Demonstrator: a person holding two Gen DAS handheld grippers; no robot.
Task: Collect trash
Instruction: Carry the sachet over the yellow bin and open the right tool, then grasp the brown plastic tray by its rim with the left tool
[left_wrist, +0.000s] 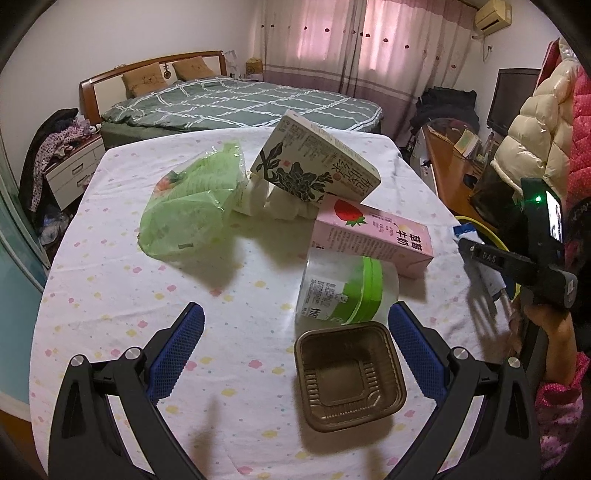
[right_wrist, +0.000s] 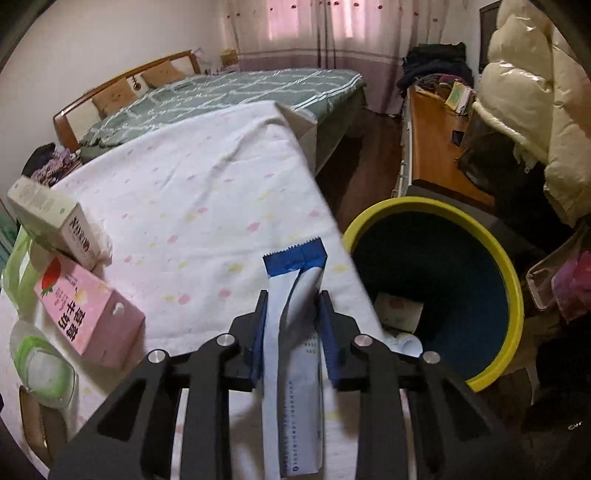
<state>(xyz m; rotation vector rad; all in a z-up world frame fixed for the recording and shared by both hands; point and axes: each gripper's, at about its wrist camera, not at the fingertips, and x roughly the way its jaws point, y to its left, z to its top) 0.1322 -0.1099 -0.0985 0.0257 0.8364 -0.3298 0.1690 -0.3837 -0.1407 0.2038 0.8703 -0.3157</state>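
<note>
My left gripper (left_wrist: 295, 328) is open above the table, with a brown plastic tray (left_wrist: 349, 374) lying between its blue pads. Beyond it lie a clear cup with a green lid (left_wrist: 347, 290), a pink strawberry milk carton (left_wrist: 373, 236), a cream carton with black leaves (left_wrist: 314, 160), white crumpled paper (left_wrist: 280, 203) and a green plastic bag (left_wrist: 192, 210). My right gripper (right_wrist: 293, 306) is shut on a blue and white wrapper (right_wrist: 295, 332) near the table's right edge, next to a yellow-rimmed bin (right_wrist: 436, 291) that holds some trash. The right gripper also shows in the left wrist view (left_wrist: 517, 258).
The table wears a white cloth with pastel spots (left_wrist: 147, 295). A bed (left_wrist: 240, 99) stands behind it, a nightstand (left_wrist: 70, 170) at the left, a wooden desk (right_wrist: 436, 147) and padded coats (right_wrist: 535, 103) at the right.
</note>
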